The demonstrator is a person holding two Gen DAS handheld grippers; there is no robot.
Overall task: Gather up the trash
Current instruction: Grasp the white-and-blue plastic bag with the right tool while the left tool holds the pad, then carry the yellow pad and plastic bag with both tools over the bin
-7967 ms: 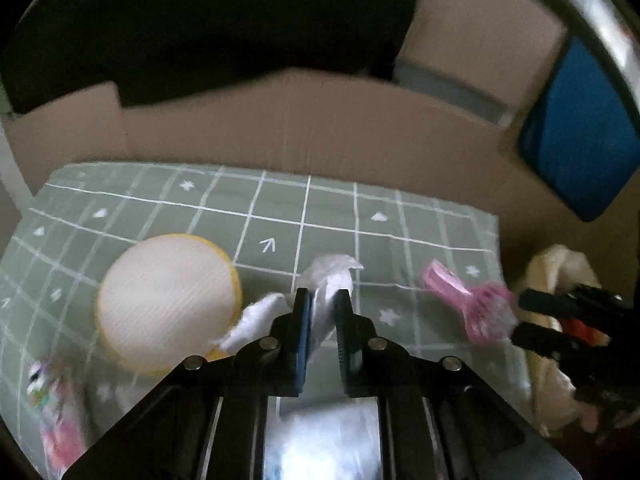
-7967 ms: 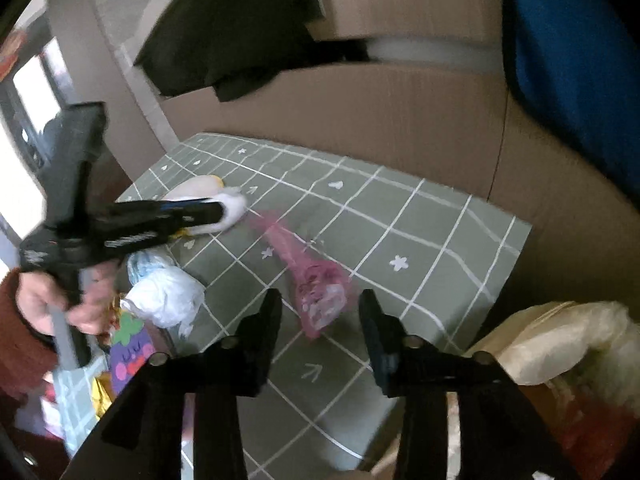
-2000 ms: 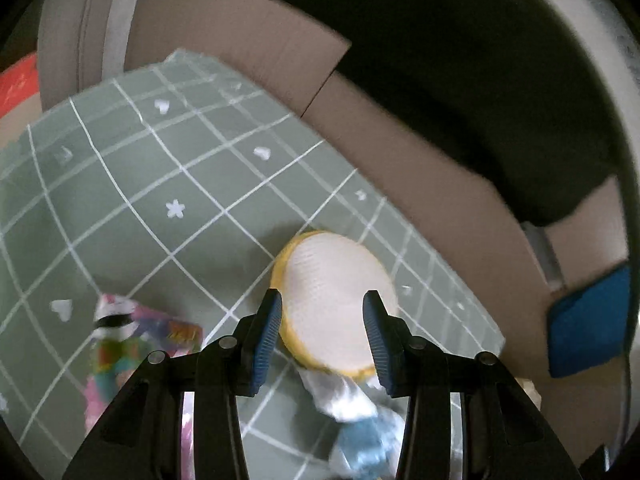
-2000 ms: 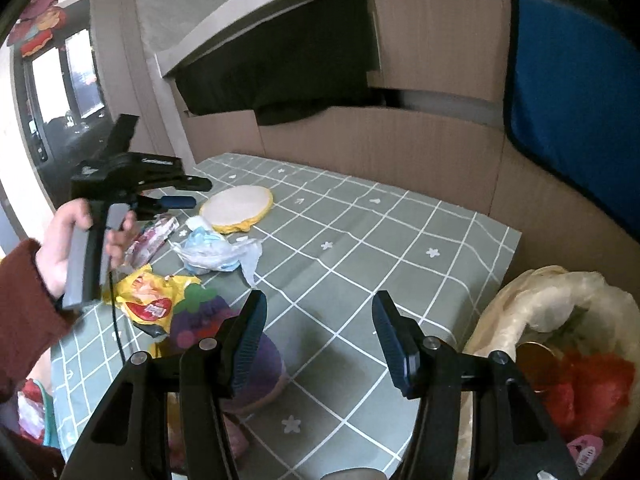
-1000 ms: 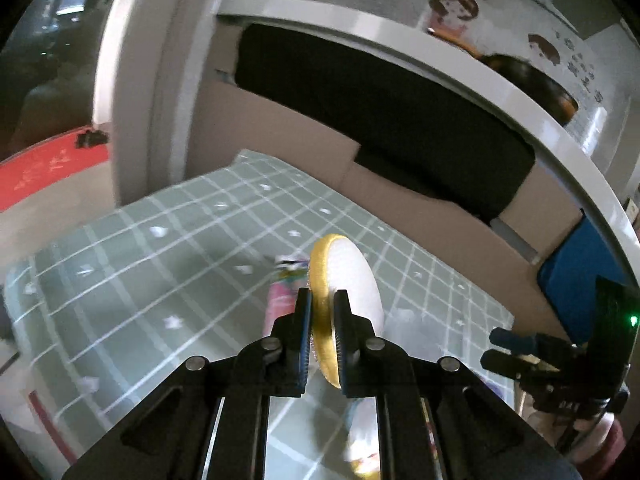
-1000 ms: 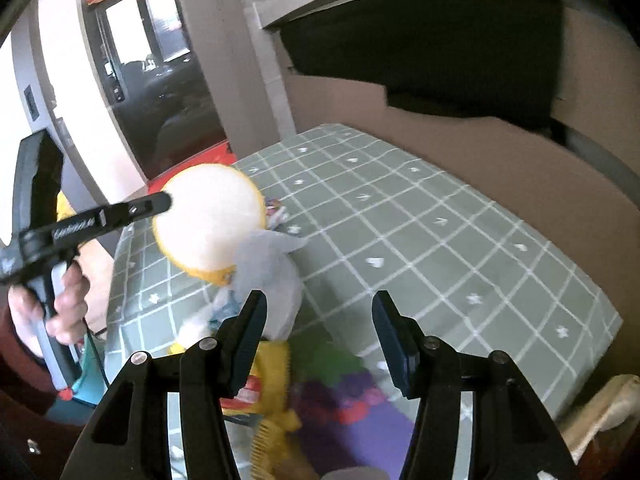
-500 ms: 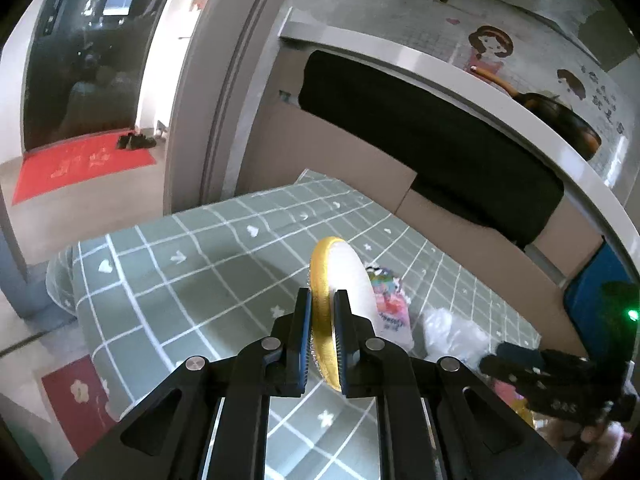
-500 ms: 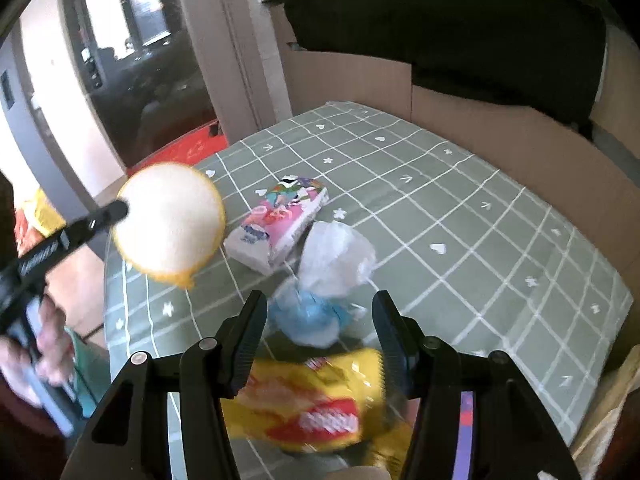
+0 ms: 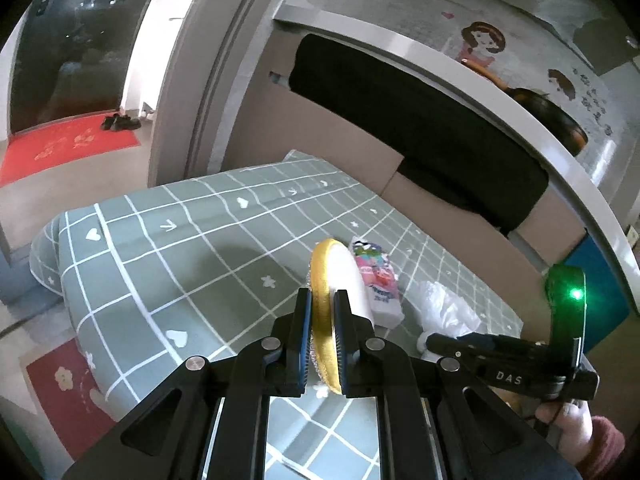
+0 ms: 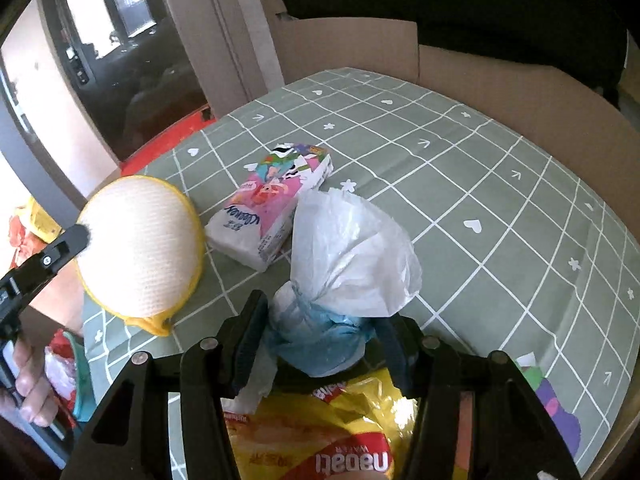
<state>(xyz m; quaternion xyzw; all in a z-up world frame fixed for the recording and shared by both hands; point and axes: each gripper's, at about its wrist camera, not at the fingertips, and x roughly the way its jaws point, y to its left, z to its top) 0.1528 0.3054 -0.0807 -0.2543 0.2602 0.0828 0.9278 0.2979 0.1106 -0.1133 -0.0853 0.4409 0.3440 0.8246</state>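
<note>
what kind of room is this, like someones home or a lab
Most likely a home, near the entrance. The left wrist view shows a red doormat with a pair of shoes by a doorway and cartoon stickers on the wall. The table wears a green checked cloth strewn with snack and tissue packets.

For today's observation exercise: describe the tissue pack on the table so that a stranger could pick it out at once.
Find the green checked tablecloth. Near its middle lies the tissue pack, flat, between the round yellow-rimmed pad and the white plastic bag. Only it is a rectangular block, with pink cartoon print.
</note>
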